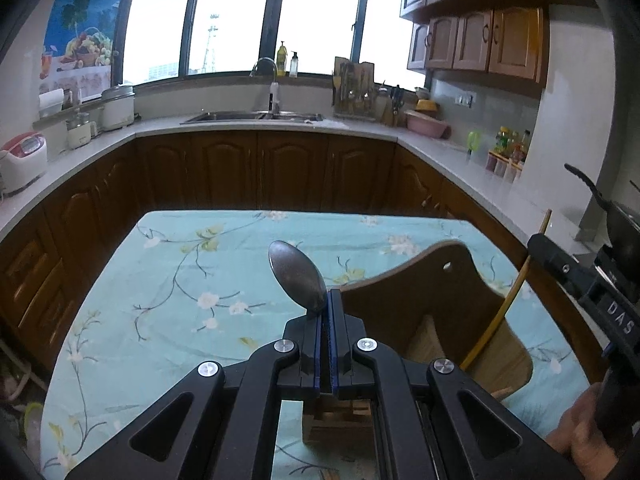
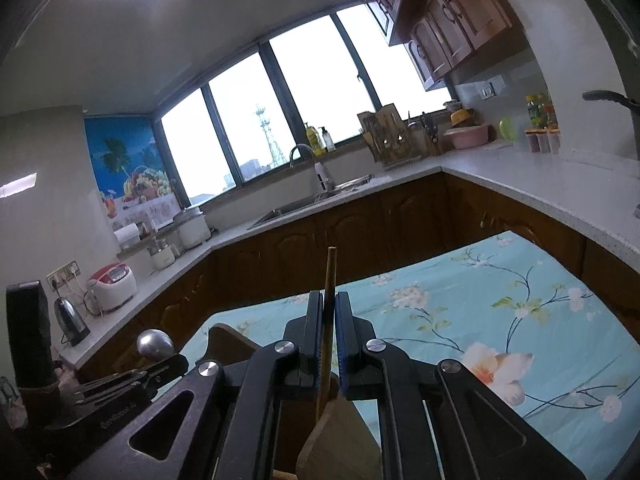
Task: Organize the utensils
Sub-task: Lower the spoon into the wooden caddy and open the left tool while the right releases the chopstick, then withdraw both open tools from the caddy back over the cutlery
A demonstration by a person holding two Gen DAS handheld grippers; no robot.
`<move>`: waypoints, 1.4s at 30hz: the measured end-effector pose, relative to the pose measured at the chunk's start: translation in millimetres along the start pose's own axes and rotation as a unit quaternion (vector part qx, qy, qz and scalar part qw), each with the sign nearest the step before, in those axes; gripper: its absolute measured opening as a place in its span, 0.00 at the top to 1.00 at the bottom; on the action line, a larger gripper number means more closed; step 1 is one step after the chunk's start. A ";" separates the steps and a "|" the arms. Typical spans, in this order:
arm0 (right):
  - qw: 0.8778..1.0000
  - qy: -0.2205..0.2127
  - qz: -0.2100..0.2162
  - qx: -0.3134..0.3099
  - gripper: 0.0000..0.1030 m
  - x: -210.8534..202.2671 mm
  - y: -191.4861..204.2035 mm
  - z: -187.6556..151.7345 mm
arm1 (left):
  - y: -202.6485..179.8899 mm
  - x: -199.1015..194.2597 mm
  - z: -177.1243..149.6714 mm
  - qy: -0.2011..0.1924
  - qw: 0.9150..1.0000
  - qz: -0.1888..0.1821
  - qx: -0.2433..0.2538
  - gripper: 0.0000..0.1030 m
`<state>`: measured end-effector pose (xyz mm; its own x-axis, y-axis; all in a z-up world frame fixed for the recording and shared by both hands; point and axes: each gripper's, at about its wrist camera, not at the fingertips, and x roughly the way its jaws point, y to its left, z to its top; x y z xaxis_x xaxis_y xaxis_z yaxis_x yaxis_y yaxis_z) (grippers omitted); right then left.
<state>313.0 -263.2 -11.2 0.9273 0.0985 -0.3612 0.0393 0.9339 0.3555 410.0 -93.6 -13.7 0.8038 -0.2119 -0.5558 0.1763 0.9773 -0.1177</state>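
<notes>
My left gripper [image 1: 328, 300] is shut on a metal spoon [image 1: 298, 276], bowl end up, held above a wooden utensil holder [image 1: 436, 304] on the table. My right gripper [image 2: 329, 304] is shut on a wooden chopstick [image 2: 330, 276] that points up between the fingers. The chopstick also shows in the left wrist view [image 1: 508, 296], slanting down into the holder, with the right gripper's body [image 1: 592, 292] at the right edge. In the right wrist view the spoon's bowl [image 2: 154, 344] and the left gripper [image 2: 132, 380] show at lower left, and the holder [image 2: 340, 440] sits below my fingers.
The table carries a light blue floral cloth [image 1: 192, 280]. Beyond it run brown cabinets and a grey counter [image 1: 256, 124] with a sink [image 1: 256, 116], rice cookers [image 1: 24, 160], a knife rack [image 1: 354, 88] and a pink basin [image 1: 426, 124].
</notes>
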 end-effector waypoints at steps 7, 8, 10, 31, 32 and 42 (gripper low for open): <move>1.000 0.021 -0.002 0.003 0.90 3.6 -3.8 1.8 | 3.7 -8.9 6.6 -0.003 1.000 -0.001 0.009 0.99; 1.000 0.022 0.000 0.005 0.90 3.6 -4.3 1.4 | 4.1 -8.9 6.4 -0.003 1.000 -0.002 0.008 0.98; 1.000 0.023 -0.001 0.006 0.90 3.0 -2.8 0.6 | 6.7 -10.7 3.3 -0.007 1.000 -0.004 0.003 0.98; 0.999 0.036 0.004 0.029 0.42 -28.4 -7.2 -2.5 | 20.8 -55.8 -37.7 -0.019 0.999 -0.007 -0.025 0.51; 0.999 0.039 0.004 0.029 0.41 -31.3 -7.1 -3.6 | 22.9 -58.6 -39.2 -0.017 0.999 -0.006 -0.028 0.49; 0.998 0.051 0.015 0.046 0.27 -72.0 -8.9 -18.3 | 39.0 -101.6 -72.5 -0.002 0.998 0.001 -0.062 0.41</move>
<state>239.1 -272.3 -4.1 0.8861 0.1652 -0.4330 0.0504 0.8944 0.4444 294.0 -33.7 -21.5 0.8068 -0.2099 -0.5523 0.1030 0.9704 -0.2183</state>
